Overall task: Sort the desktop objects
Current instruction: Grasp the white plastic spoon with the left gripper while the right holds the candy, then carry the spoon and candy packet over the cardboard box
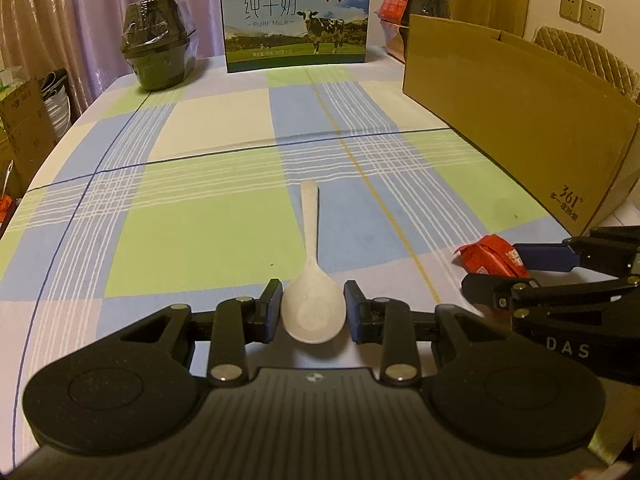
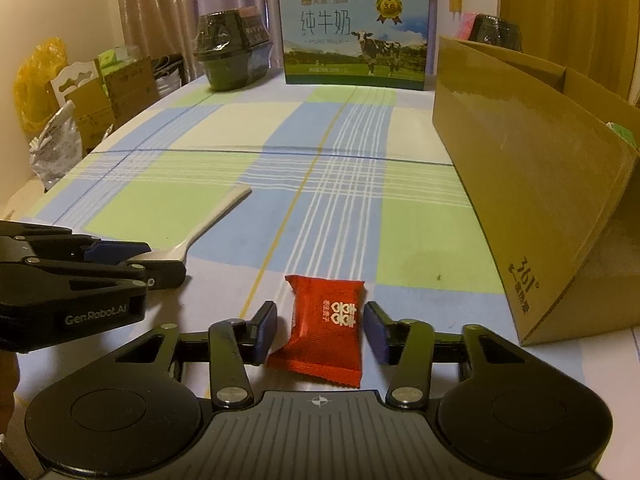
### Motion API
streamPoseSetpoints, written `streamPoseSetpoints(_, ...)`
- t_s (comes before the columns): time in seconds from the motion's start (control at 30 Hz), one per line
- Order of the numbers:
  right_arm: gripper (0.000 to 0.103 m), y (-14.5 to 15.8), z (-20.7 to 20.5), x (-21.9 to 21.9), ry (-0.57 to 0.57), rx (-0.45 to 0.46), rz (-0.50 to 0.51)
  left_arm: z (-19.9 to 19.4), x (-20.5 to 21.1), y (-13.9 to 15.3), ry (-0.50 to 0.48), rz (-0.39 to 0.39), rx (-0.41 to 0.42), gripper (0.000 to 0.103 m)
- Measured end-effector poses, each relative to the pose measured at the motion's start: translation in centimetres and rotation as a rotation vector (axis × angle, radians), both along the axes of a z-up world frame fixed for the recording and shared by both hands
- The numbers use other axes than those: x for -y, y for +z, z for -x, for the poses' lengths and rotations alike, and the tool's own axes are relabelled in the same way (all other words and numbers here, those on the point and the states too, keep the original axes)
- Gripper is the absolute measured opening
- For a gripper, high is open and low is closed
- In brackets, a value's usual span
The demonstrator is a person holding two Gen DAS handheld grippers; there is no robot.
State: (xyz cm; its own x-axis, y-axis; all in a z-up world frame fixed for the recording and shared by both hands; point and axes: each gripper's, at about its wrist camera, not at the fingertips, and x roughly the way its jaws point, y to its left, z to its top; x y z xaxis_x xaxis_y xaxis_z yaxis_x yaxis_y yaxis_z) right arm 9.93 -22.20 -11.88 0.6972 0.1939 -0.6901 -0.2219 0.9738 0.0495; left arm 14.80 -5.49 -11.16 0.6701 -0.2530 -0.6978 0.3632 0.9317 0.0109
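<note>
A white spoon (image 1: 311,280) lies on the checked tablecloth with its handle pointing away. My left gripper (image 1: 313,310) is shut on its bowl, a pad touching each side. In the right wrist view the spoon (image 2: 212,216) sticks out of the left gripper (image 2: 156,262) at the left. A red snack packet (image 2: 326,328) lies flat between the pads of my right gripper (image 2: 320,332), which is shut on it. From the left wrist view, the packet (image 1: 490,258) sits in the right gripper (image 1: 496,272) at the right edge.
An open brown cardboard box (image 1: 520,128) (image 2: 540,200) stands along the table's right side. At the far end are a milk carton (image 1: 296,20) (image 2: 352,36) and a wrapped black bowl pack (image 1: 158,48) (image 2: 232,52). Boxes and bags stand beyond the left table edge.
</note>
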Motion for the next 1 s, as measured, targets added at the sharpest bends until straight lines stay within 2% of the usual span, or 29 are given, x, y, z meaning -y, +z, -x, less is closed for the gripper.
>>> streamPoseSetpoints(0.1,0.030,0.0,-0.1,0.0,-0.005,0.001,0.008,0.1,-0.1,0.1,0.001,0.003,0.002,0.028)
streamPoseSetpoints(0.23,0.026,0.1,-0.1,0.0,-0.008,0.003,0.007,0.1,0.0,0.1,-0.003,0.002,0.005,0.028)
streamPoseSetpoints(0.6,0.025,1.3,0.4,0.4,-0.022,0.028,-0.005,0.8,0.0,1.8,0.019,0.029,0.017,0.028)
streamPoseSetpoints(1.0,0.025,5.4,2.4,0.9,-0.040,0.081,-0.058,2.7,0.6,5.8,0.041,0.051,0.071,0.028)
